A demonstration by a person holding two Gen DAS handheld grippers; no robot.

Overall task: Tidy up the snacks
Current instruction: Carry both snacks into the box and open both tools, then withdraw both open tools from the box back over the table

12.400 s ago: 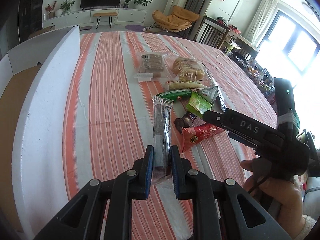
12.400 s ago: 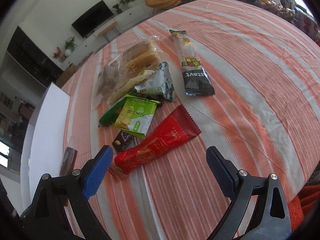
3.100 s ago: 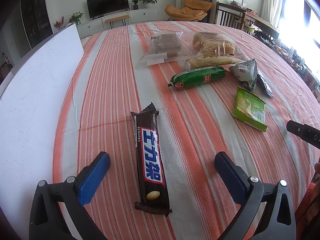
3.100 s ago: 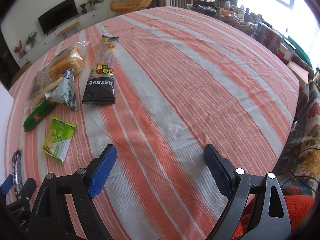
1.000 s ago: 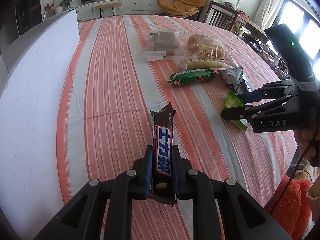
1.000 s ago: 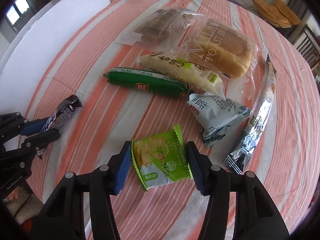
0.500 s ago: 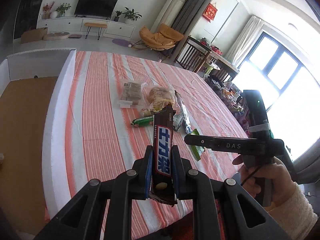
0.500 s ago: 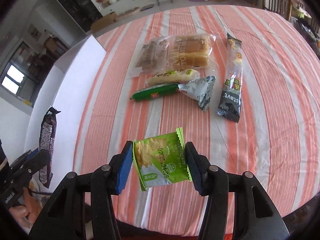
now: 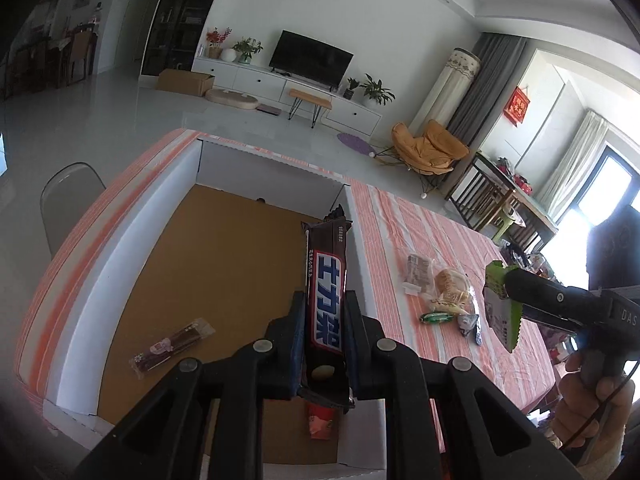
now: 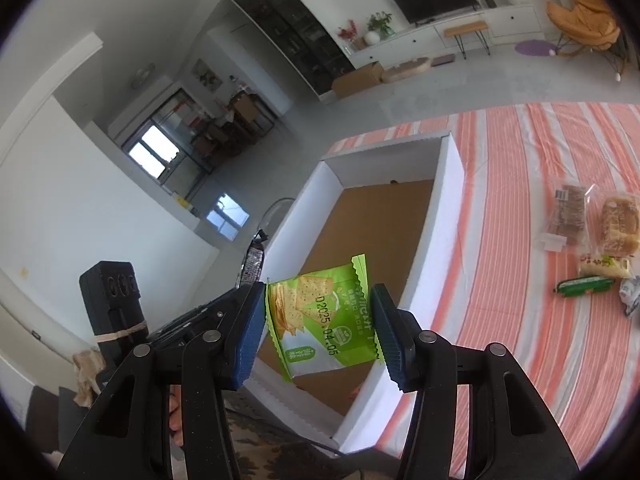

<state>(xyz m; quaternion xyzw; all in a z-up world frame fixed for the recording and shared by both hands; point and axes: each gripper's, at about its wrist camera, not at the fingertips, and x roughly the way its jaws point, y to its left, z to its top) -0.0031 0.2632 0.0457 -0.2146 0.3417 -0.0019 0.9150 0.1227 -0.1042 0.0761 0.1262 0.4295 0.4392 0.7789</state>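
Over the open white box [image 9: 116, 252], left wrist view: my left gripper [image 9: 323, 334] pinches a brown chocolate bar [image 9: 326, 292] upright; a long dark snack [image 9: 172, 346] lies on the box floor at 8 o'clock, a red packet [image 9: 322, 420] below the fingers, loose snacks [image 9: 444, 300] on the striped tablecloth [image 9: 404, 232] at 3 o'clock. Right wrist view: my right gripper [image 10: 318, 320] clamps a green cracker packet [image 10: 320, 316] above the box [image 10: 452, 200], left gripper [image 10: 224, 312] at 9 o'clock.
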